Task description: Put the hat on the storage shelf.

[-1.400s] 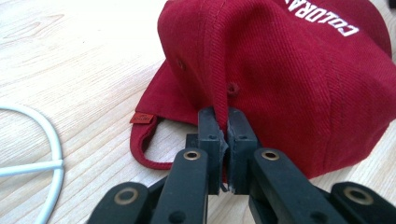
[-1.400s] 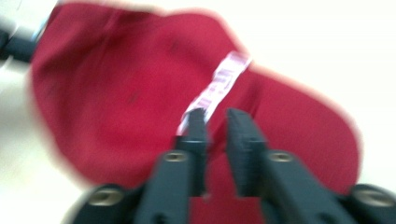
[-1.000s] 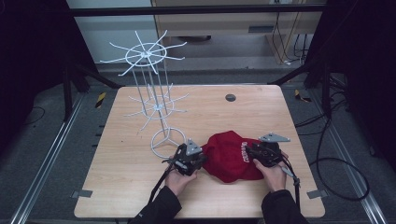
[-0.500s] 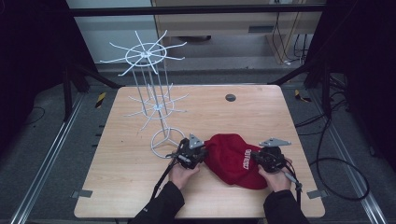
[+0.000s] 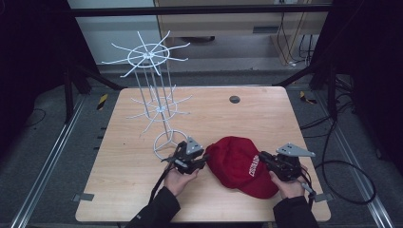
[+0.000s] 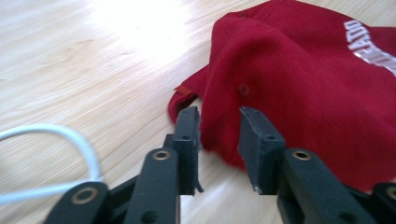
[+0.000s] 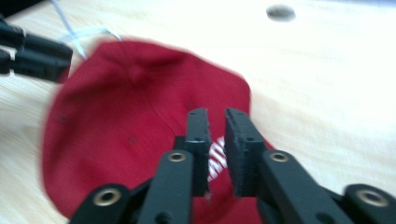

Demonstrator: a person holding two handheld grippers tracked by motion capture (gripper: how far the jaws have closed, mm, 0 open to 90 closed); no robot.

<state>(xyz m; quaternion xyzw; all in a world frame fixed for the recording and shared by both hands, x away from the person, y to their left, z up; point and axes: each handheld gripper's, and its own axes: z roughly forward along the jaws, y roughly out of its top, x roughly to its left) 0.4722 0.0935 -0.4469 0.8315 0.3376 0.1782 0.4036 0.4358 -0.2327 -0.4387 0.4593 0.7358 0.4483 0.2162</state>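
Blurred red cap (image 7: 140, 126); its white lettering unreadable.

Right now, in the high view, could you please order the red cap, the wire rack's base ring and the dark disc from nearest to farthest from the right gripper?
1. Red cap, just left of the right gripper.
2. Wire rack's base ring, beyond the cap, left.
3. Dark disc, at the table's far edge.

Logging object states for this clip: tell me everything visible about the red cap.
The cap is dark red, of ribbed, corduroy-like fabric, with white lettering on its front, small eyelets and a top button. It lies crown up on the wooden table near the front edge, brim toward the person's right. A small tag shows at its back rim. The left gripper has its jaws apart around a fold at the back; the right gripper is at the lettered front, jaws slightly apart.
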